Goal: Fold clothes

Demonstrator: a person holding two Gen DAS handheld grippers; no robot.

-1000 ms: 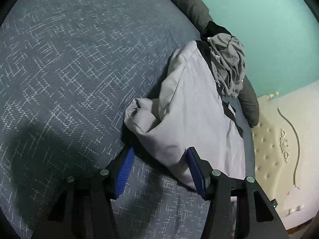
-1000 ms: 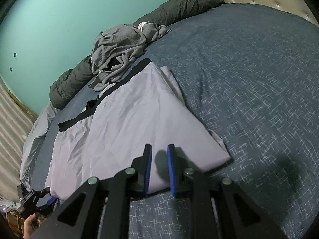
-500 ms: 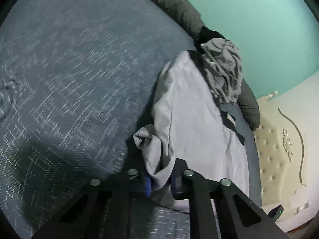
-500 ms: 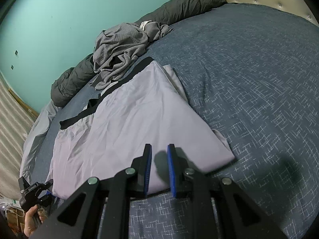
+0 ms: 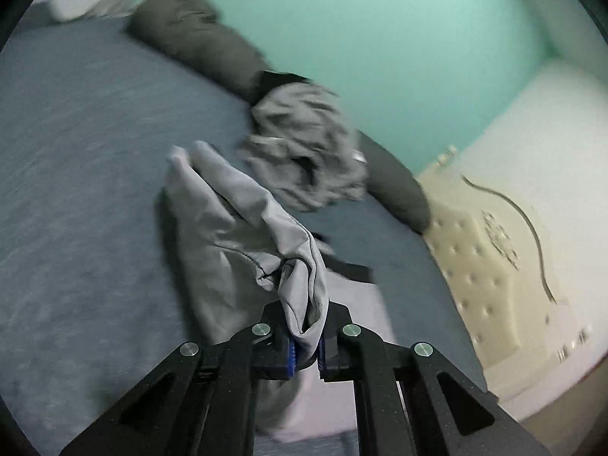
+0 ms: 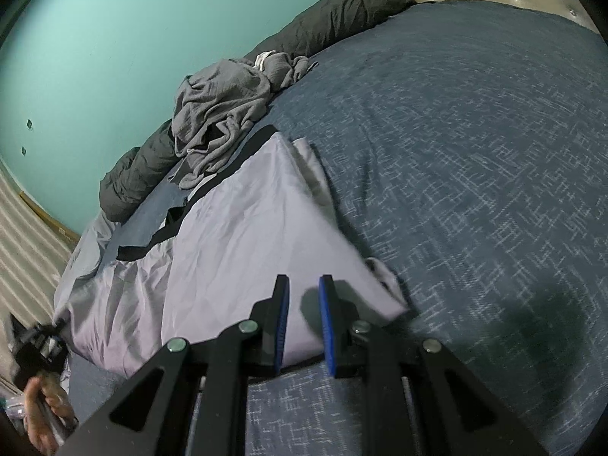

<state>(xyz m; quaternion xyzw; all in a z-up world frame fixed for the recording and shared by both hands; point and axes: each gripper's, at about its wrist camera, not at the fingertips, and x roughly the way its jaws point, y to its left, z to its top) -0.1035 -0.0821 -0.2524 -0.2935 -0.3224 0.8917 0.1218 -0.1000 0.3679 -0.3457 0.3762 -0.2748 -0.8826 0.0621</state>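
A light lilac-grey garment with a black band lies spread on the blue patterned bed cover. My left gripper is shut on a bunched corner of this garment and holds it up off the bed, the cloth draping away from the jaws. The view is blurred by motion. My right gripper hovers over the garment's near edge. It is narrowly open with nothing between its blue pads. A hand holding the left gripper shows at the bottom left of the right wrist view.
A crumpled grey pile of clothes sits beyond the garment, against a long dark bolster along the teal wall. A cream tufted headboard bounds one side. Bare bed cover stretches wide.
The left gripper closed on the garment's bunched corner and lifted it, swinging toward the wall. The right gripper stayed over the near edge; the fold's corner shifted a little.
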